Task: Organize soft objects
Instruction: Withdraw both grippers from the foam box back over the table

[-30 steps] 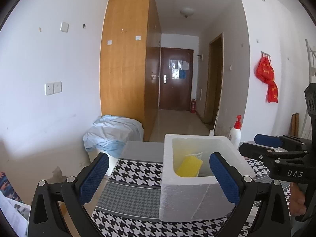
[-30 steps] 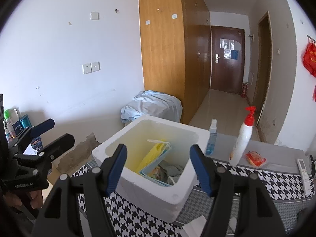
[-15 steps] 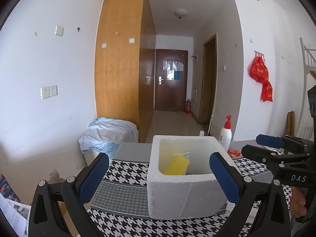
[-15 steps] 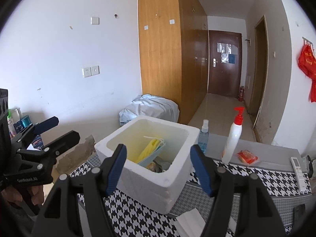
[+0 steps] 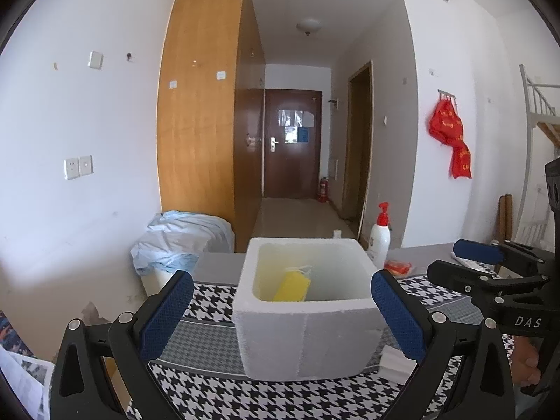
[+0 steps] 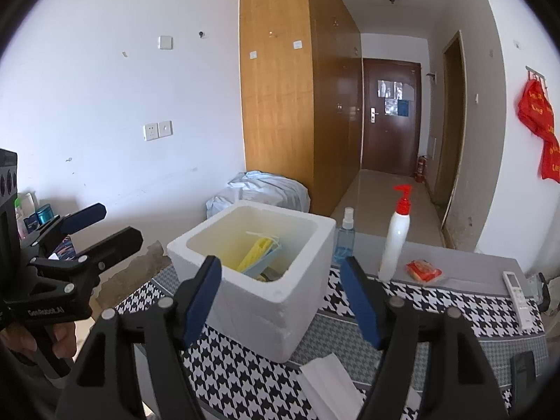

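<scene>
- Left gripper (image 5: 281, 313): jaws spread, empty, near side of foam box (image 5: 308, 336).
- Right gripper (image 6: 280, 301): jaws apart, nothing between them.
- Yellow mask (image 6: 257, 253) in box; white mask (image 6: 329, 385) on near tablecloth (image 6: 437, 306).
- Risk: light box could slide if bumped; thin mask may slip a shallow pinch.

A yellow mask (image 5: 291, 286) lies inside the white foam box (image 5: 308, 339) on the houndstooth cloth (image 5: 217, 290).

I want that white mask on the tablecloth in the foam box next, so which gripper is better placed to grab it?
Right, probably. The white mask lies just below the open right gripper, beside the foam box. From the left gripper, also open, the box hides most of it.
</scene>
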Demonstrator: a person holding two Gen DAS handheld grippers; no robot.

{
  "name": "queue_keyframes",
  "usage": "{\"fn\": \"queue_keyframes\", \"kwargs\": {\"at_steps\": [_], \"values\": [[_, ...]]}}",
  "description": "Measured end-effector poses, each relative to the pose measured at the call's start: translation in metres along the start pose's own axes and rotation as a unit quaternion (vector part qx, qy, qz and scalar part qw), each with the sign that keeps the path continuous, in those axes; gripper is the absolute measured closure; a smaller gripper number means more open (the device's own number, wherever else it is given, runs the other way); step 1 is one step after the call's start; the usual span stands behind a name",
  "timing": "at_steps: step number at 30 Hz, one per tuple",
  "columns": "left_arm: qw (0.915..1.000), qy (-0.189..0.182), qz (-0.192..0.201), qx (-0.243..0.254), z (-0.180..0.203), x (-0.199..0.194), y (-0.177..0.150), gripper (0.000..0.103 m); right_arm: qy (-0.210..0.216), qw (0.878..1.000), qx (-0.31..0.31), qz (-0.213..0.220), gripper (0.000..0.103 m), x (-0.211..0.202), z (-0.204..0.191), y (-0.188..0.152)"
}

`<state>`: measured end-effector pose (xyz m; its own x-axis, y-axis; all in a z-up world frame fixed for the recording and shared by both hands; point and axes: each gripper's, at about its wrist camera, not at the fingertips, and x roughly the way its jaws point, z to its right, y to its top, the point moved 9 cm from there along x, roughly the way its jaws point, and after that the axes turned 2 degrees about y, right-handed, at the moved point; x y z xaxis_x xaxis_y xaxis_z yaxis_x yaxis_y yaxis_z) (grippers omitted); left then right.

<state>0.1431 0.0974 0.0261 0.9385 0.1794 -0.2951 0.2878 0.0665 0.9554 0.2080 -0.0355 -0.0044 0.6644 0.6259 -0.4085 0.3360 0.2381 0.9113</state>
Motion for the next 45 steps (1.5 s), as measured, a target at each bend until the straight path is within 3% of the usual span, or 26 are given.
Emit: {"fn": "queue_keyframes", "kwargs": {"at_steps": [14, 45], "values": [[0.9997, -0.004, 0.010, 0.020, 0.032, -0.014, -0.009, 0.001, -0.009, 1.000, 0.009, 0.018, 0.028, -0.030, 0.015, -0.017], [0.9991, -0.040, 0.008, -0.007, 0.062, -0.027, -0.046, 0.001, -0.054, 0.997, 0.049, 0.021, 0.028, -0.064, 0.052, -0.071]]}}
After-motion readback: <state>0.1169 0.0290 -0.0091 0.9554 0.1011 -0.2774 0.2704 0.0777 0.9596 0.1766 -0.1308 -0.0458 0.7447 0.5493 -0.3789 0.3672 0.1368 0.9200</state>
